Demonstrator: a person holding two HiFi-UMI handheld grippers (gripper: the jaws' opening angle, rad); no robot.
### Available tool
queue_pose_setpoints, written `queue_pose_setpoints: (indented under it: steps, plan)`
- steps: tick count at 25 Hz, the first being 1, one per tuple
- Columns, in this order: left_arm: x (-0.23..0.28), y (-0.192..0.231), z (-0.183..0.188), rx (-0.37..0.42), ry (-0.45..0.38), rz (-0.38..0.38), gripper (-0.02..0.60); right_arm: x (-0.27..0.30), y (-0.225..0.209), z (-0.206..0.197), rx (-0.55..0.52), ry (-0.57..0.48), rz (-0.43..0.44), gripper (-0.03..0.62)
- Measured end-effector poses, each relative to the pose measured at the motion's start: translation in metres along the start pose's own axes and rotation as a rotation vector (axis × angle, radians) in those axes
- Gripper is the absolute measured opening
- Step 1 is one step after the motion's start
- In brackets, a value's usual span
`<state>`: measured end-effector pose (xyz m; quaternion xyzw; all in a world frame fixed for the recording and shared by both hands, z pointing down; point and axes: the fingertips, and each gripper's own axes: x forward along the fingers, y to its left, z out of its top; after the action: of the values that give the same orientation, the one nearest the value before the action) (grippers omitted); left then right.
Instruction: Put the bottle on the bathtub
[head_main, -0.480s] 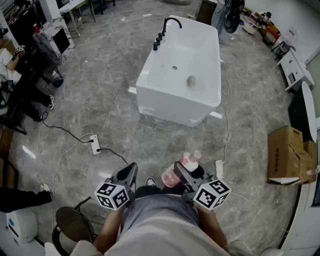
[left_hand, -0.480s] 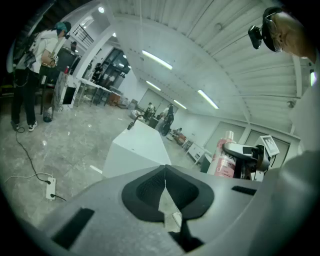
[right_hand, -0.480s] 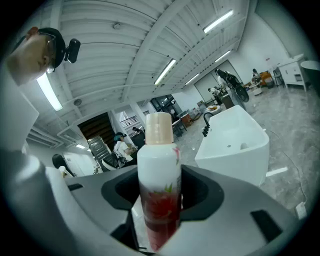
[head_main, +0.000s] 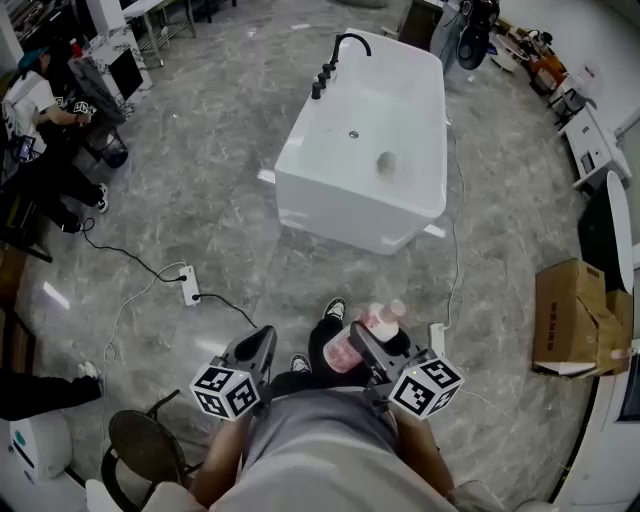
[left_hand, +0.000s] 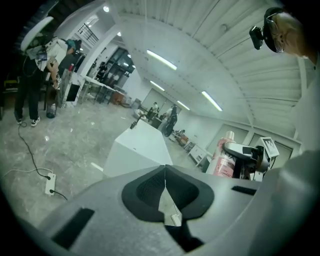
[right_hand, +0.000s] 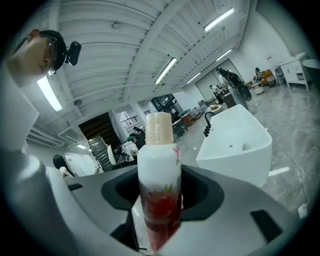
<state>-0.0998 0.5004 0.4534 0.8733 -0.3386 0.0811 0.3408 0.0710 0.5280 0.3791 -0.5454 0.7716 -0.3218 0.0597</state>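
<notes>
A white bottle (right_hand: 159, 190) with a red flower print and a cream cap stands upright between the jaws of my right gripper (right_hand: 160, 200), which is shut on it. In the head view the same bottle (head_main: 365, 330) shows pink above the right gripper (head_main: 372, 350), low in the middle. My left gripper (head_main: 262, 350) is beside it, shut with nothing in it; in the left gripper view its jaws meet (left_hand: 165, 192). The white bathtub (head_main: 365, 145) with black taps stands ahead on the grey floor, apart from both grippers. It also appears as the bathtub (right_hand: 237, 145) and the bathtub (left_hand: 137, 150).
A white power strip (head_main: 189, 288) with its cable lies on the floor to the left. A cardboard box (head_main: 575, 310) stands at the right. People (head_main: 40, 110) sit by desks at the far left. A black round stool (head_main: 145, 445) is at my lower left.
My foot has stepped forward and the view has shifted slightly toward the tub. Both grippers hold as before.
</notes>
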Motion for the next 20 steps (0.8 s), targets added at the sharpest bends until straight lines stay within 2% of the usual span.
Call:
queue_pose_setpoints:
  steps: [8,20]
  plan:
    - [0.027,0.017,0.024,-0.001,0.011,0.034,0.009,0.048,-0.027,0.021,0.064,0.005,0.043,0.212]
    - [0.111,0.048,0.101,0.005,0.001,0.068,0.009,0.144,-0.076,0.077,0.080,0.050,0.108,0.213]
